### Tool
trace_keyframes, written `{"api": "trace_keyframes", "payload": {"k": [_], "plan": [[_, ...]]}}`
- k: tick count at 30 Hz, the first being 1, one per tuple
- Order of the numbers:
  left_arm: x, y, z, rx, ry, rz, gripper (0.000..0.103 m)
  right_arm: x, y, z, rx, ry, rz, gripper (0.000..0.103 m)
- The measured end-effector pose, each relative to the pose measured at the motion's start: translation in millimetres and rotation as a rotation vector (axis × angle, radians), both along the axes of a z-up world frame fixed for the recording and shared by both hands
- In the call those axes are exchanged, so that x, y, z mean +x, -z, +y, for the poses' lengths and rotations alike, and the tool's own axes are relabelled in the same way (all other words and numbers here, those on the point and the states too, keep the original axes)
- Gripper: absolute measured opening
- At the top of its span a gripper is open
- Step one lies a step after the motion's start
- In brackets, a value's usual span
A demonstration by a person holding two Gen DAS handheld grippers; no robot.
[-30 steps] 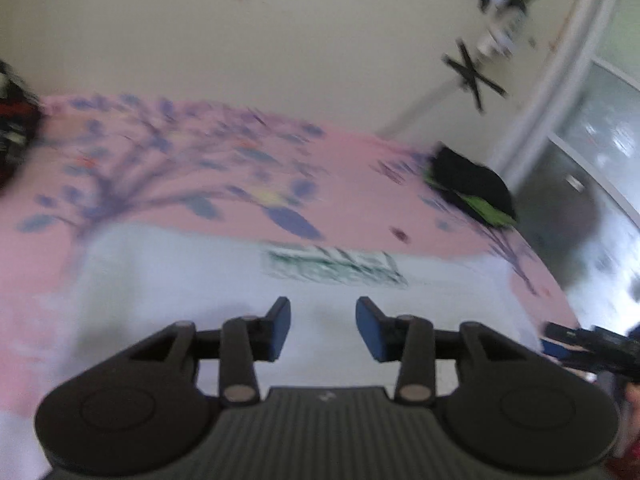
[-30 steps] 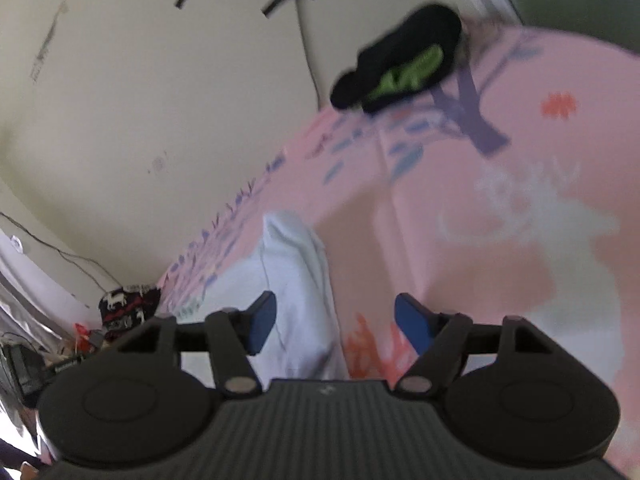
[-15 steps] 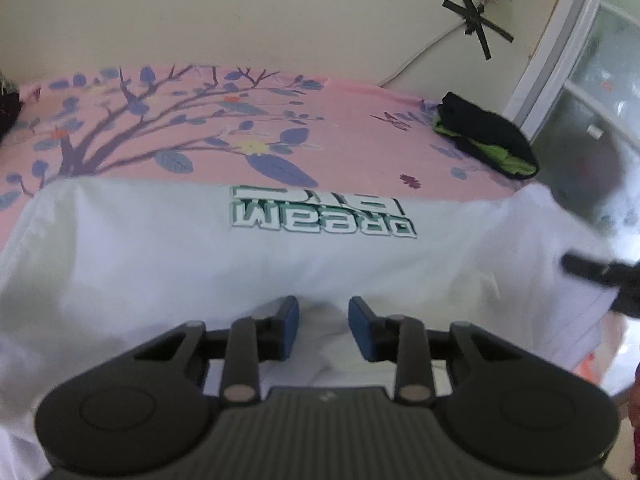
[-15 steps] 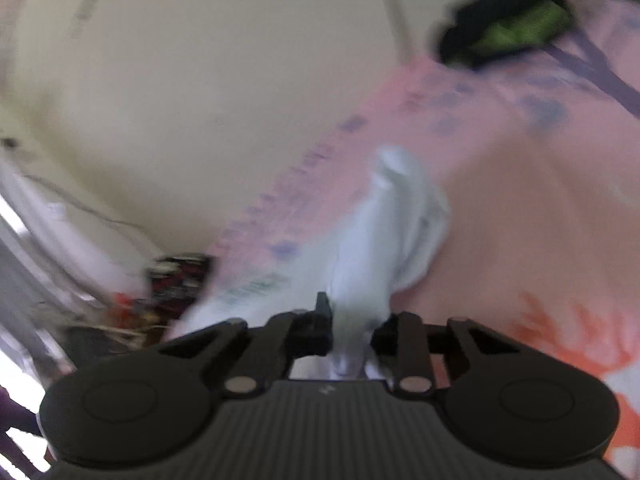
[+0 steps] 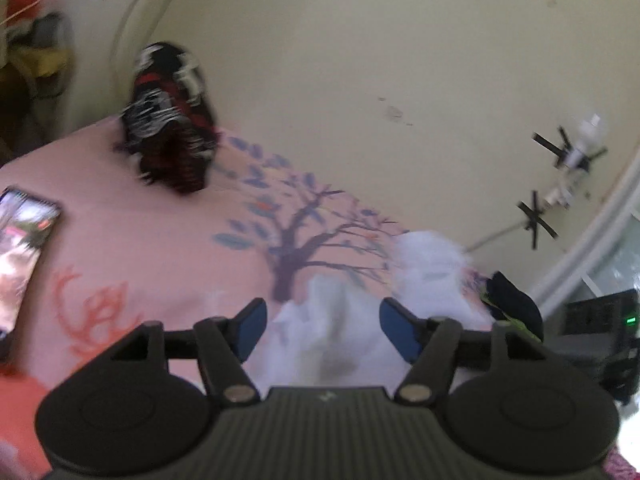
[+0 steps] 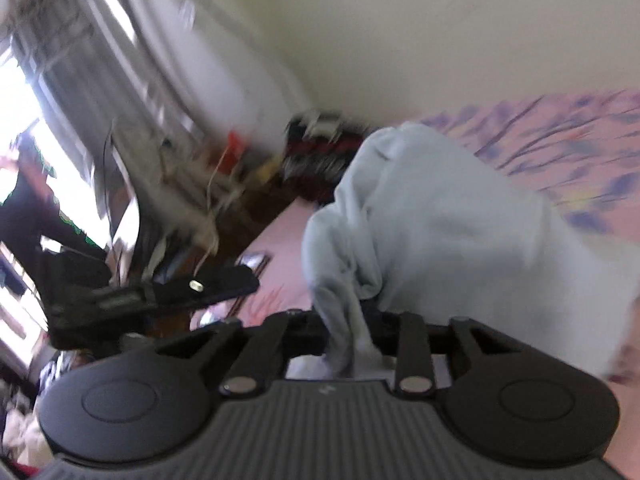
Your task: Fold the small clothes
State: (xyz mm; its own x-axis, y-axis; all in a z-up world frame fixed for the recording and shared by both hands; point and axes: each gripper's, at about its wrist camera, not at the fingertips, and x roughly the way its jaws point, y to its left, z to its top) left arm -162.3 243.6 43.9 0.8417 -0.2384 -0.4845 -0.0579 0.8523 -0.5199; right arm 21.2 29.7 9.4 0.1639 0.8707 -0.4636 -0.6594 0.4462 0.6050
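The left gripper point(image 5: 322, 326) pointed slightly downward, its blue pads point(image 5: 249, 328) standing apart and opening, nothing pressed between them. The right gripper point(image 6: 348, 330) tilted to one side, its jaws opening with white cloth point(image 6: 424, 224) bunched between them.

bed point(image 5: 140, 248) pink tree-print | on it: white shirt point(image 5: 332, 320), phone point(image 5: 20, 248), dark garments point(image 5: 168, 136)

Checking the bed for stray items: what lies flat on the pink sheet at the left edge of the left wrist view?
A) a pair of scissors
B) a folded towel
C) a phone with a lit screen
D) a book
C: a phone with a lit screen lies flat on the pink sheet.
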Motion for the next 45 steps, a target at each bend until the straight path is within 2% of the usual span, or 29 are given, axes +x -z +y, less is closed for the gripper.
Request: {"api": "trace_keyframes", "payload": {"k": [1,3,4,6,9,10,12,13,14,15,16,17,18,21,23,24,25,26,27,28,30,33,37,39,41,42,43,44,45], "plan": [[1,2,2,-0.004,-0.004,0.011,0.066,2,9,15,-0.02,-0.057,0.027,0.075],[4,7,5,-0.005,-0.006,0.024,0.067,0,16,20,-0.025,-0.117,0.089,0.074],[5,8,4,-0.007,0.0,0.023,0.067,-3,12,16,-0.01,-0.146,0.079,0.071],[12,11,4,-0.016,0.016,0.019,0.071,-12,-6,-5,0.023,-0.15,-0.002,0.07],[28,15,-8,-0.02,0.058,0.024,0.071,-9,-36,-43,0.063,-0.018,-0.133,0.068],[31,16,-12,-0.014,0.071,0.03,0.071,-3,-42,-49,0.061,0.032,-0.149,0.067],[38,19,-25,0.017,0.092,0.045,0.069,17,-40,-51,0.057,0.082,-0.124,0.062],[42,21,-33,0.048,0.097,0.061,0.065,28,-32,-45,0.049,0.088,-0.09,0.057],[44,25,-40,0.08,0.1,0.087,0.048,43,-18,-30,0.033,0.085,-0.021,0.053],[45,30,-47,0.122,0.102,0.118,0.024,58,1,-16,0.013,0.057,0.073,0.051],[46,34,-53,0.179,0.096,0.152,0.016,70,27,4,-0.023,0.014,0.175,0.051],[44,39,-59,0.243,0.077,0.173,0.012,71,40,18,-0.047,0.008,0.166,0.051],[41,42,-61,0.278,0.07,0.172,0.011,66,40,22,-0.041,0.001,0.106,0.051],[34,39,-60,0.276,0.079,0.172,0.011,63,27,25,-0.087,-0.022,0.086,0.052],[29,30,-55,0.251,0.083,0.154,0.014,63,20,2,-0.045,-0.024,0.098,0.056],[26,25,-52,0.245,0.074,0.138,0.021,61,14,-16,0.007,-0.016,0.096,0.059],[22,19,-48,0.249,0.055,0.123,0.032,57,9,-38,0.056,0.0,0.076,0.071],[21,14,-45,0.256,0.038,0.115,0.063,51,6,-64,0.088,0.038,0.043,0.079],[21,11,-42,0.265,0.021,0.105,0.086,46,4,-86,0.092,0.086,0.014,0.082],[22,10,-41,0.27,0.019,0.1,0.09,39,5,-106,0.08,0.133,-0.007,0.085],[33,12,-43,0.255,0.059,0.126,0.093,27,15,-140,0.044,0.202,-0.016,0.087],[51,25,-51,0.229,0.109,0.186,0.094,17,39,-160,-0.014,0.23,0.04,0.087],[63,43,-72,0.261,0.131,0.234,0.094,15,62,-137,-0.018,0.197,0.082,0.085],[62,50,-81,0.276,0.117,0.222,0.099,15,64,-116,-0.007,0.173,0.036,0.082],[59,54,-88,0.301,0.089,0.201,0.099,17,62,-93,-0.025,0.184,-0.014,0.081],[57,56,-91,0.308,0.078,0.19,0.097,18,60,-81,-0.04,0.186,-0.048,0.077],[57,56,-93,0.318,0.064,0.18,0.093,22,59,-72,-0.067,0.19,-0.086,0.065],[58,55,-95,0.327,0.051,0.181,0.083,26,58,-69,-0.085,0.196,-0.106,0.053],[61,53,-97,0.326,0.05,0.188,0.072,33,58,-69,-0.082,0.201,-0.099,0.047]]}}
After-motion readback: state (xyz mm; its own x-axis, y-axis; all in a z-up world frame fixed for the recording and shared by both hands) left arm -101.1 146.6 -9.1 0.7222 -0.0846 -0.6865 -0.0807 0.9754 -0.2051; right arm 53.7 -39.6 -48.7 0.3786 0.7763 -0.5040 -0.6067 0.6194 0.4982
